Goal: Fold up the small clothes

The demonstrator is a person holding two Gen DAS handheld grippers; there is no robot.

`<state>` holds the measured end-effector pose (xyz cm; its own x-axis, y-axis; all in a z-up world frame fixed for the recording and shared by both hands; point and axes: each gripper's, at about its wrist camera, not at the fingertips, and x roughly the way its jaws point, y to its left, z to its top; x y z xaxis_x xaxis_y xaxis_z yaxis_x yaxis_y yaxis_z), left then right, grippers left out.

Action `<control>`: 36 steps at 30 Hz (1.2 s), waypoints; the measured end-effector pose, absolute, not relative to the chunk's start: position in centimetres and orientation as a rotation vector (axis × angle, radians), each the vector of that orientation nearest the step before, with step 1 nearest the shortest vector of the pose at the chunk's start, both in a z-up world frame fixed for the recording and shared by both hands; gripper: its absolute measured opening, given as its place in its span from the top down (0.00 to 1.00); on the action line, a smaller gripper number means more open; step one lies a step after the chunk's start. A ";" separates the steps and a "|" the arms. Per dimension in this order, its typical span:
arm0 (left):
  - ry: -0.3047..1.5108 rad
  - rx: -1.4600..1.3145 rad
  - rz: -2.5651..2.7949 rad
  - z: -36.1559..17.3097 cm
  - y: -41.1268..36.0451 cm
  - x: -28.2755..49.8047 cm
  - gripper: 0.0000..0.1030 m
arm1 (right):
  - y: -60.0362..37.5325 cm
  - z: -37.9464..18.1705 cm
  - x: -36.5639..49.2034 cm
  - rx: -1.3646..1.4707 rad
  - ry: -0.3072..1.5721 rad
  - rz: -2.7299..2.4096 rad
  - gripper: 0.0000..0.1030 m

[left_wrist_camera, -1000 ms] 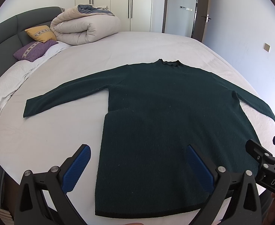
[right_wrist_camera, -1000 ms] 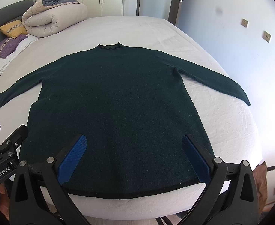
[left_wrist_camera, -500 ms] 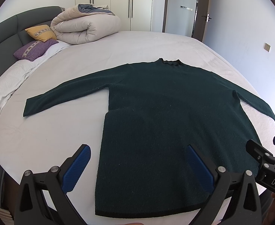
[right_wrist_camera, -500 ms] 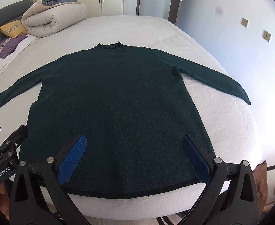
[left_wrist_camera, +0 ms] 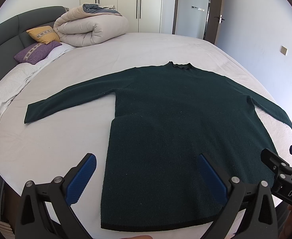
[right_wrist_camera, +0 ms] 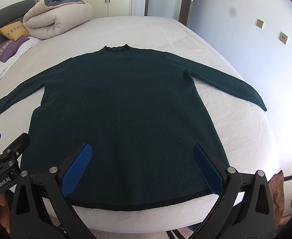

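Left wrist view shows my left gripper (left_wrist_camera: 146, 176) with its blue-padded fingers spread wide and pinching nothing, poised above the near hem of the dark green long-sleeved knit sweater (left_wrist_camera: 185, 123). That sweater lies flat on the white-sheeted bed (left_wrist_camera: 52, 143), collar away from me, both sleeves stretched out to the sides, hem close to the bed's near edge. From the right wrist view, my right gripper (right_wrist_camera: 143, 164) is likewise spread and empty, over the hem's right half.

Nothing is folded yet, so I judge I am at the very start.

What worries me:
- The knit looks thick and fuzzy; if I close on the hem too shallowly, I expect to catch only the top layer, and the front would peel away from the back.
- With the hem so near the mattress edge, a pad coming in low could pinch the sheet along with the sweater and drag wrinkles into it.
- If my two grippers lift unevenly, the fold line will skew.
- The sleeves lie spread; folding the body first would likely trail them crookedly.

The rolled beige duvet (left_wrist_camera: 90, 27) and pillows sit well apart, no obstacle.
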<state>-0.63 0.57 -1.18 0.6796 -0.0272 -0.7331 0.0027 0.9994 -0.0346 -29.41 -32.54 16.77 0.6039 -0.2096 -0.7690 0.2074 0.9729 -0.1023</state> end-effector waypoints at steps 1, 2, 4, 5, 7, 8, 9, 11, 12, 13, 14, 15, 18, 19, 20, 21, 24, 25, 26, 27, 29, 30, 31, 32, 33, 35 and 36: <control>0.824 -0.032 -0.017 -1.2 0.6 -0.6 0.00 | -32.5 16.8 -29.4 -0.003 0.890 -0.241 0.00; 0.824 -0.031 -0.017 -1.3 0.6 -0.6 0.00 | -32.6 16.8 -29.4 -0.003 0.891 -0.242 0.00; 0.824 -0.031 -0.018 -1.3 0.6 -0.6 0.00 | -32.6 16.8 -29.4 -0.002 0.891 -0.241 0.00; 0.824 -0.032 -0.018 -1.3 0.6 -0.6 0.00 | -32.5 16.8 -29.4 -0.001 0.891 -0.241 0.00; 0.823 -0.032 -0.017 -1.2 0.6 -0.6 0.00 | -32.5 16.8 -29.4 -0.003 0.891 -0.242 0.00; 0.823 -0.031 -0.017 -1.3 0.6 -0.6 0.00 | -32.5 16.8 -29.4 -0.003 0.891 -0.241 0.00; 0.824 -0.031 -0.017 -1.3 0.6 -0.6 0.00 | -32.5 16.8 -29.4 -0.004 0.890 -0.241 0.00; 0.826 -0.033 -0.017 -1.3 0.6 -0.6 0.00 | -32.6 16.8 -29.4 -0.003 0.891 -0.241 0.00; 0.827 -0.033 -0.017 -1.4 0.6 -0.6 0.00 | -32.6 16.7 -29.4 -0.002 0.891 -0.241 0.00; 0.828 -0.032 -0.018 -1.5 0.5 -0.5 0.00 | -32.5 16.8 -29.4 -0.002 0.891 -0.242 0.00; 0.828 -0.032 -0.020 -1.5 0.5 -0.5 0.00 | -32.6 16.7 -29.4 -0.001 0.892 -0.242 0.00; 0.829 -0.033 -0.020 -1.6 0.5 -0.5 0.00 | -32.6 16.6 -29.4 0.001 0.894 -0.241 0.00; 0.837 -0.037 -0.030 -1.9 0.5 -0.2 0.00 | -33.0 16.2 -29.2 0.008 0.901 -0.242 0.00; 0.842 -0.037 -0.036 -2.0 0.5 0.1 0.00 | -33.3 16.0 -29.0 0.011 0.904 -0.243 0.00; 0.846 -0.037 -0.041 -2.2 0.4 0.2 0.00 | -33.6 15.9 -28.9 0.017 0.906 -0.245 0.00; 0.852 -0.041 -0.048 -2.3 0.4 0.4 0.00 | -34.0 15.7 -28.8 0.027 0.908 -0.245 0.00; 0.895 -0.097 -0.078 -2.9 0.6 1.5 0.00 | -35.9 15.6 -28.4 0.073 0.890 -0.242 0.00; 0.907 -0.109 -0.082 -3.0 0.6 1.9 0.00 | -36.8 15.6 -28.3 0.091 0.880 -0.242 0.00; 0.911 -0.117 -0.079 -3.2 0.7 2.2 0.00 | -38.1 15.8 -28.2 0.117 0.866 -0.244 0.00; 0.911 -0.123 -0.071 -3.2 0.9 2.5 0.00 | -39.5 15.9 -28.0 0.144 0.854 -0.247 0.00; 0.912 -0.145 -0.075 -3.2 1.1 3.4 0.00 | -43.4 16.2 -27.7 0.232 0.822 -0.252 0.00; 0.914 -0.162 -0.086 -3.1 1.2 3.8 0.00 | -45.8 16.3 -27.6 0.291 0.804 -0.256 0.00; 0.910 -0.181 -0.100 -3.0 1.3 4.3 0.00 | -48.2 16.3 -27.4 0.350 0.788 -0.264 0.00; 0.893 -0.203 -0.120 -2.9 1.3 4.7 0.00 | -50.9 16.2 -27.3 0.413 0.768 -0.274 0.00; 0.873 -0.231 -0.157 -2.7 1.4 5.0 0.00 | -53.7 16.1 -27.3 0.480 0.742 -0.283 0.00; 0.910 -0.267 -0.227 -3.0 0.9 6.3 0.00 | -59.3 15.5 -27.4 0.616 0.676 -0.292 0.00; 0.958 -0.248 -0.221 -3.2 0.4 7.0 0.00 | -62.3 15.0 -27.5 0.696 0.644 -0.308 0.00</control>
<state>7.00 0.45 -3.18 0.5565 -0.2935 -0.7773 0.0758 0.9496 -0.3043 -27.51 -62.26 14.98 0.7655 -0.0531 -0.6413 0.4654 0.7338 0.4949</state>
